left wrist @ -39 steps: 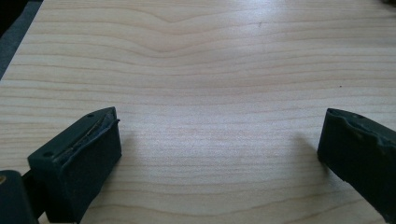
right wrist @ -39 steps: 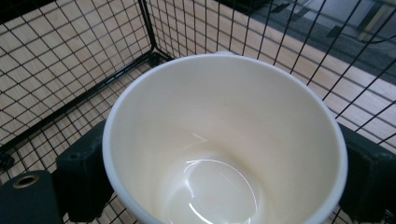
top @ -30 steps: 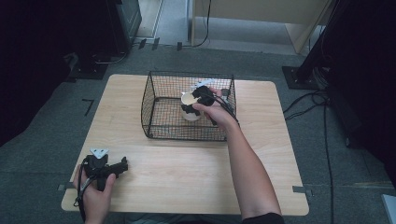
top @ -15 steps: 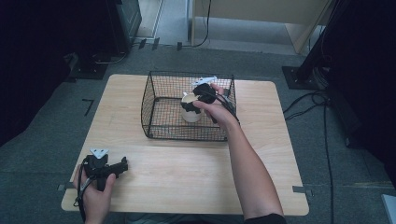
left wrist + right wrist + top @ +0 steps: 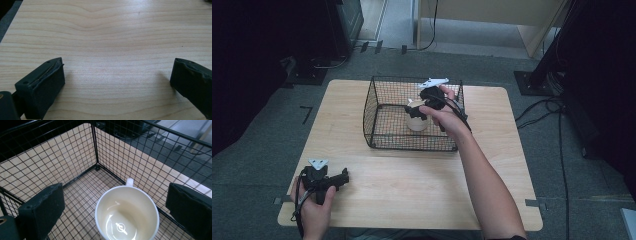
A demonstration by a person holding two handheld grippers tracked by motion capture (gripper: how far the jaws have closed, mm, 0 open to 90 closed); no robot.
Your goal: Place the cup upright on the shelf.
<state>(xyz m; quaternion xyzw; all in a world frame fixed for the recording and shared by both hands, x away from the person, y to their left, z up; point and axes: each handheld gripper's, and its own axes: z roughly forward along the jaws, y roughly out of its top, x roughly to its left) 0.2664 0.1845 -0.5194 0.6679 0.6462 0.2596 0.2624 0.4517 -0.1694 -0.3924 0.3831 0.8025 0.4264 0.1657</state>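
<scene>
- Two spread jaws of the right gripper (image 5: 113, 207) flank a cream mug (image 5: 127, 213) — upright, mouth open, handle facing away — inside the black wire basket (image 5: 382, 112).
- Left gripper (image 5: 116, 82): jaws spread wide over bare wooden table (image 5: 107, 32).

basket (image 5: 384, 120): on tabletop (image 5: 502, 165), toward far edge, centre | cup (image 5: 127, 212): upright inside basket, right half | right gripper (image 5: 422, 107): over cup, within basket | left gripper (image 5: 337, 179): near-left tabletop corner, well apart from basket
</scene>
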